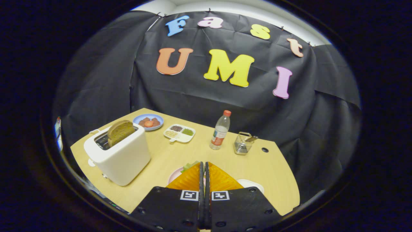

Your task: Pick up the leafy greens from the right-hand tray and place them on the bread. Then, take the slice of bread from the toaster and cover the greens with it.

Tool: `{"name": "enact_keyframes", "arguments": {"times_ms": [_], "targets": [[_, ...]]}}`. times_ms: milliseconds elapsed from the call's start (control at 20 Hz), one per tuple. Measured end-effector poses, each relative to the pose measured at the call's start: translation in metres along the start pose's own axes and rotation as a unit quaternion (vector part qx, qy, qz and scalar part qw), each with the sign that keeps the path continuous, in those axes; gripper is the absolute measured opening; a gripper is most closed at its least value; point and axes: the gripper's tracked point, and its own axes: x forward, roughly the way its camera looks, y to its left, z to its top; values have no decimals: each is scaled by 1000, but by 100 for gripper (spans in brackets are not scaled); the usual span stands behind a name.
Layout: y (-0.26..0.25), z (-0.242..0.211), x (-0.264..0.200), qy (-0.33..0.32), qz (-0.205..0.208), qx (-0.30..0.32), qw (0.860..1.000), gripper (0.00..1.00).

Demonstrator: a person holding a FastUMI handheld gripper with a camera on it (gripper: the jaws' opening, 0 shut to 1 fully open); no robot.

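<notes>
My gripper (204, 165) is shut, its two fingers pressed together with nothing between them. Just under and ahead of the fingertips a bit of leafy greens (190, 166) peeks out over a pink plate (174, 175); the fingers hide most of both. A white tray (254, 184) edge shows to the right of the fingers. To the left stands a white toaster (119, 156) with a brown slice of bread (120, 131) sticking up out of its slot, tilted.
On the wooden table (180, 154) beyond the fingers stand a plastic bottle (220, 130) with a red cap, a wire basket (243, 143), a white divided dish (179, 132) of condiments, and a blue plate (148, 122) of food at the back.
</notes>
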Motion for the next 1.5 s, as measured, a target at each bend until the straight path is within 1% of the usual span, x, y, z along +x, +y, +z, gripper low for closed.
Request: {"name": "enact_keyframes", "arguments": {"times_ms": [150, 250, 400, 500, 650, 850, 1050, 1200, 1400, 1500], "targets": [[25, -3, 10, 3, 15, -19, 1000, 0], [29, -8, 23, 10, 21, -7, 1000, 0], [20, -23, 56, 35, 34, 20, 999, 0], [7, -33, 74, 52, 34, 35, 997, 0], [-14, -45, 99, 72, 28, 60, 995, 0], [-34, -56, 121, 79, 20, 74, 994, 0], [-52, -80, 141, 104, 6, 94, 990, 0], [-68, -98, 148, 121, -8, 104, 987, 0], [-81, -112, 147, 132, -22, 113, 984, 0], [-83, -116, 147, 135, -22, 118, 983, 0]]}}
